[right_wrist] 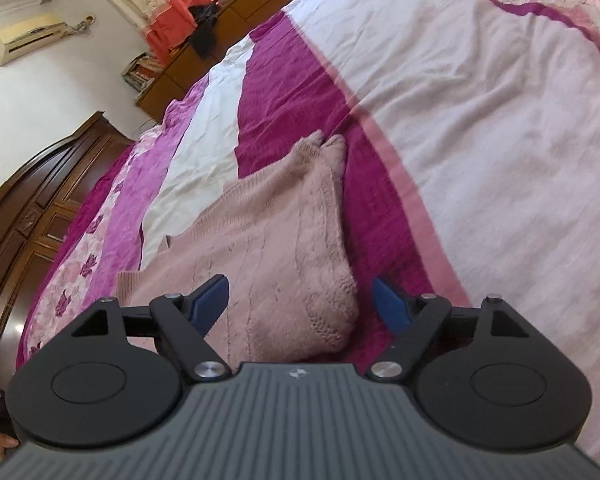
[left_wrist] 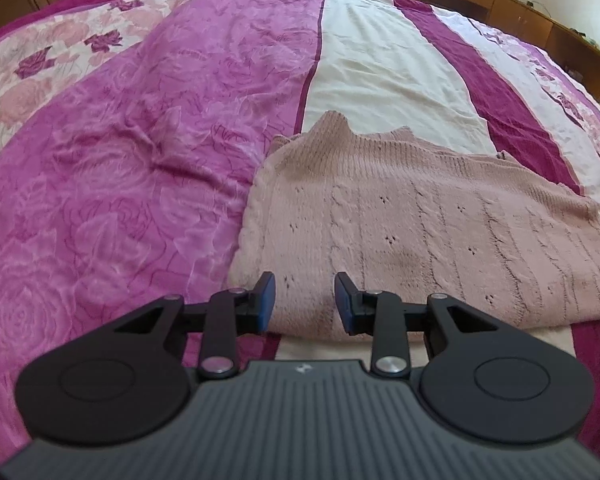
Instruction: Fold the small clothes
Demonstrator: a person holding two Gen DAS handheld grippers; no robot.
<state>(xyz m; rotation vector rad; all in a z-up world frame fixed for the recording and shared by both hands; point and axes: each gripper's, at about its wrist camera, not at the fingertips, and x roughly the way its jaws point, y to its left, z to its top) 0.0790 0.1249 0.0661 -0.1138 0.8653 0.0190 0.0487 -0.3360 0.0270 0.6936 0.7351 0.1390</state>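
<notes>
Knitted pink sweater point(left_wrist: 440, 232) lies flat on the bedspread point(left_wrist: 120, 200), near the front edge of the bed, spread across the cream and magenta stripes. It appears partly folded: its outline is a compact block, and a ribbed neck or cuff portion points toward the far side of the bed. The flat placement gives both tools a clear edge to work from.

Left gripper point(left_wrist: 305, 300) is positioned at the near hem, toward the sweater's left corner. Its jaws stand apart with nothing between them; the blue pads point(left_wrist: 267, 300) sit just above the knit, apparently aligned to pinch the hem.

Right gripper point(right_wrist: 300, 304) is tilted and straddles the near right corner of the sweater point(right_wrist: 280, 248). Its jaws are spread wide and grip nothing; the thick folded corner lies between them.

Judgement: both tools are set at the near corners so the hem can be lifted evenly and carried toward the far edge. Loose knit may sag or slip if pinched shallowly.
</notes>
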